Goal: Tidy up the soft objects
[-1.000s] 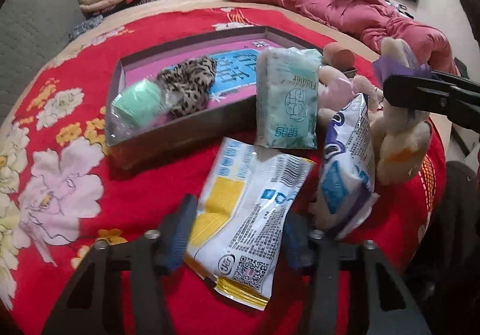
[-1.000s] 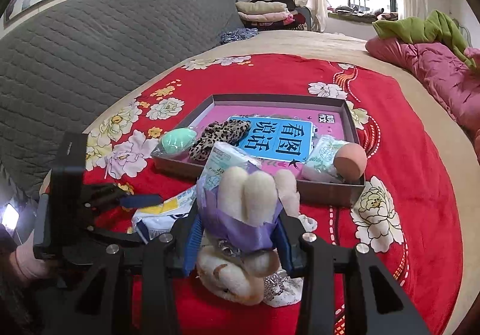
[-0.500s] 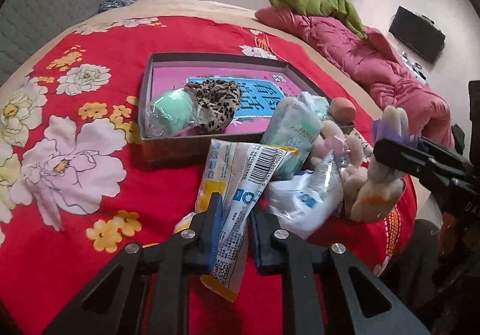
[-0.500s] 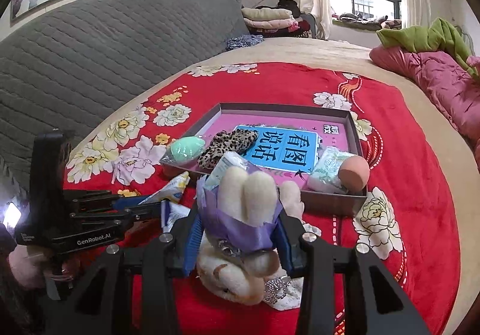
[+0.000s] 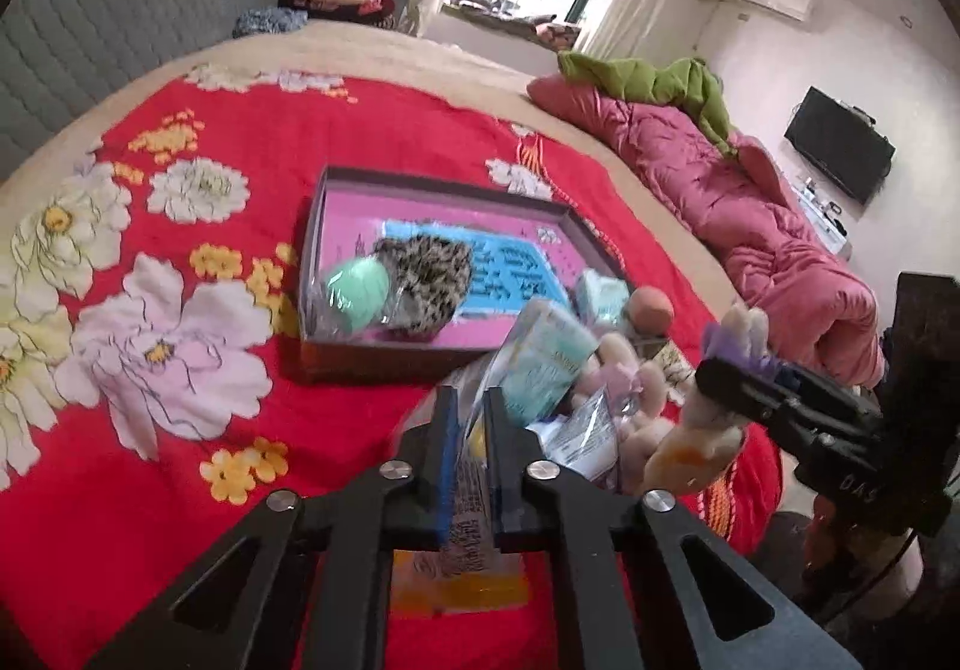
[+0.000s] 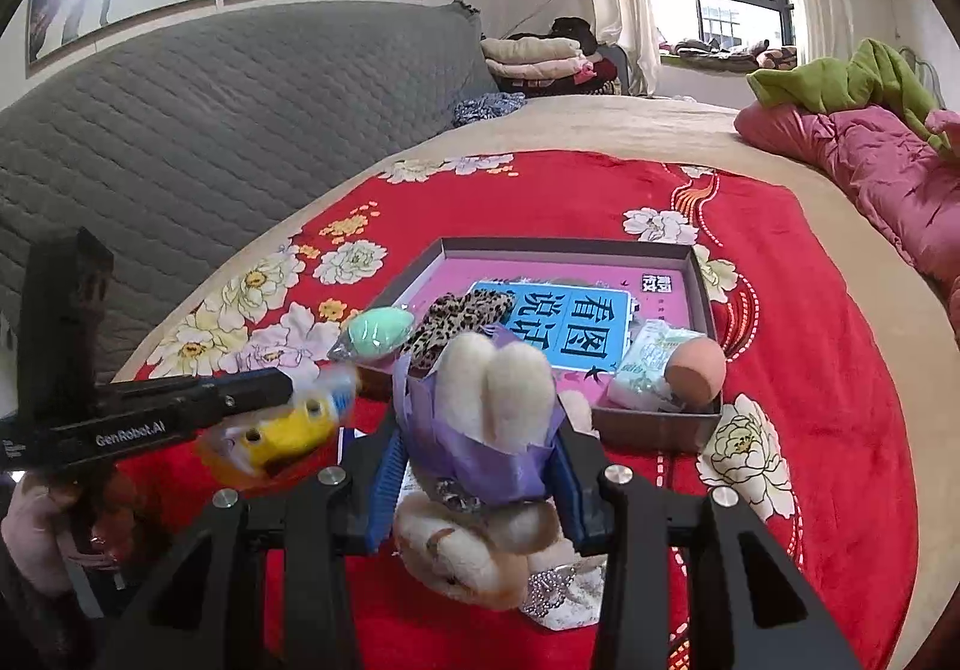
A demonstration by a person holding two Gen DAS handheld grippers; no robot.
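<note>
My left gripper is shut on a yellow and white plastic packet, lifted off the red bedspread; from the right wrist view the packet hangs at the left gripper. My right gripper is shut on a plush rabbit in a purple dress, held just before the shallow box. In the box lie a green sponge, a leopard scrunchie, a tissue pack and a peach sponge. A teal tissue pack leans at the box's near side.
A white and blue packet lies beside the rabbit near the bed's edge. A pink quilt and a green cloth lie on the far side. A grey headboard runs along the left, with folded clothes behind.
My left gripper has shut on the yellow and white packet and lifted it off the bedspread, rolling as it rose. The right gripper stays still with the rabbit.
</note>
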